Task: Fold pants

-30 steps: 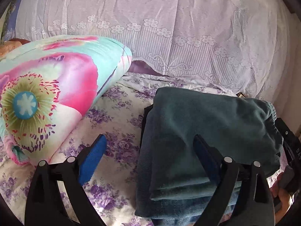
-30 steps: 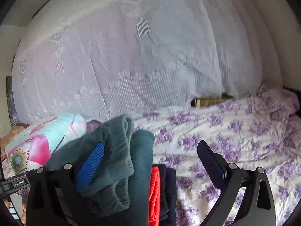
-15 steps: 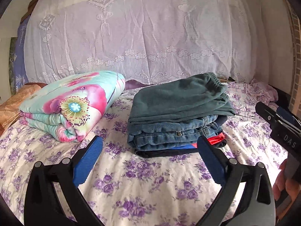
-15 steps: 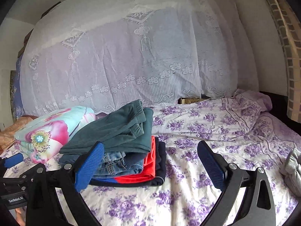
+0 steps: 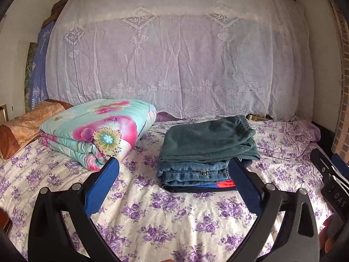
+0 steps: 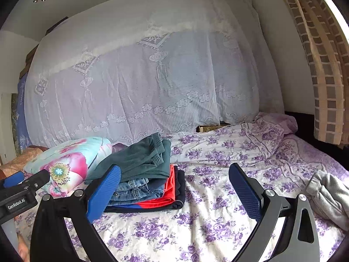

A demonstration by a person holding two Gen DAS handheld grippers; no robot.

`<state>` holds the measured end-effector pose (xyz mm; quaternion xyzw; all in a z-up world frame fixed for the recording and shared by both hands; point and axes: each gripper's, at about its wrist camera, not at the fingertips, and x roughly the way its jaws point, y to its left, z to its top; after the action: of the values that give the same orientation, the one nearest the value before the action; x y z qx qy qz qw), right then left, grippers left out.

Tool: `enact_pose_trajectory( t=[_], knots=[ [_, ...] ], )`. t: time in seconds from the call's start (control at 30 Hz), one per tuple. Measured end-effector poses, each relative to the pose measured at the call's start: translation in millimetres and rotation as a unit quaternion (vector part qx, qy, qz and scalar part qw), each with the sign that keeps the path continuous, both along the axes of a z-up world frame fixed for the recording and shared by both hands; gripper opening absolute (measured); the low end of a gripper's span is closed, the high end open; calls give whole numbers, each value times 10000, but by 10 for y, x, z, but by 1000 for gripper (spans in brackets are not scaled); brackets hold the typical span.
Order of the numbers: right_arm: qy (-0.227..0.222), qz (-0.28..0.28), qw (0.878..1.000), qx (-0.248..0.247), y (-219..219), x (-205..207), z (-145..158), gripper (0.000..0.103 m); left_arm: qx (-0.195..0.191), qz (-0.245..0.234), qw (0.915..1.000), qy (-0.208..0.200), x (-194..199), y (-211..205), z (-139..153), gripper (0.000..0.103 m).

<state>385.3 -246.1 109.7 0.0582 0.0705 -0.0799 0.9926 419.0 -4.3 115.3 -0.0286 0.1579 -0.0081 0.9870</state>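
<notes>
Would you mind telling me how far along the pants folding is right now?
Done: the teal pants lie folded on top of the stack, over folded jeans. In hand: nothing; the left gripper and right gripper are both open and empty. Possibly left: a crumpled grey garment on the bed's right side.

Both wrist views look low across the bed point(image 5: 174, 222) toward its lace-draped far edge; left sits left of right, sharing the clothes stack point(image 6: 144, 174)
</notes>
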Motion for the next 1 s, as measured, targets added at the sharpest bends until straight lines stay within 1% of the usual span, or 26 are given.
enact_pose_trajectory(
  t=[0.1, 0.17, 0.2, 0.27, 0.33, 0.4, 0.47, 0.53, 0.7, 0.77, 0.8, 0.87, 0.9, 0.97, 1.0],
  knots=[
    [-41, -27, 9998, 213, -16, 83, 127, 99, 108, 70, 9999, 5, 102, -38, 55, 98],
    [-13, 101, 9993, 346, -4, 175, 137, 99, 129, -12, 9999, 60, 174, -59, 29, 98],
    [27, 169, 9993, 336, 21, 231, 117, 99, 155, -70, 9998, 100, 203, -73, 3, 98],
    [163, 250, 9995, 112, 103, 354, 47, 99, 316, -122, 9992, 198, 276, -109, -64, 98],
    [280, 245, 9991, -180, 189, 441, -38, 99, 487, -58, 9983, 321, 344, -127, -143, 98],
    [359, 254, 9985, -329, 239, 497, -103, 99, 419, -51, 9981, 457, 391, -106, -201, 98],
    [478, 319, 9977, -366, 264, 537, -143, 99, 255, -168, 9980, 562, 416, -72, -226, 98],
    [525, 347, 9974, -356, 279, 548, -160, 99, 161, -200, 9980, 583, 408, -41, -215, 98],
    [447, 380, 9973, -447, 327, 485, -129, 99, 229, -150, 9993, 269, 264, -38, -87, 98],
    [427, 411, 9971, -476, 348, 469, -118, 99, 200, -373, 9991, -58, 164, -47, -36, 98],
    [432, 420, 9970, -493, 353, 468, -116, 99, 304, -329, 9987, -257, 104, -75, -8, 98],
    [445, 426, 9968, -513, 358, 473, -119, 99, 634, -75, 9967, -499, 28, -160, 25, 98],
    [461, 434, 9967, -505, 356, 478, -124, 99, 679, -111, 9963, -507, 19, -186, 32, 98],
    [492, 439, 9968, -462, 342, 489, -129, 99, 529, -395, 9975, -250, 76, -195, 30, 98],
    [500, 435, 9968, -445, 335, 493, -132, 99, 460, -428, 9980, -122, 112, -194, 15, 98]
  ],
)
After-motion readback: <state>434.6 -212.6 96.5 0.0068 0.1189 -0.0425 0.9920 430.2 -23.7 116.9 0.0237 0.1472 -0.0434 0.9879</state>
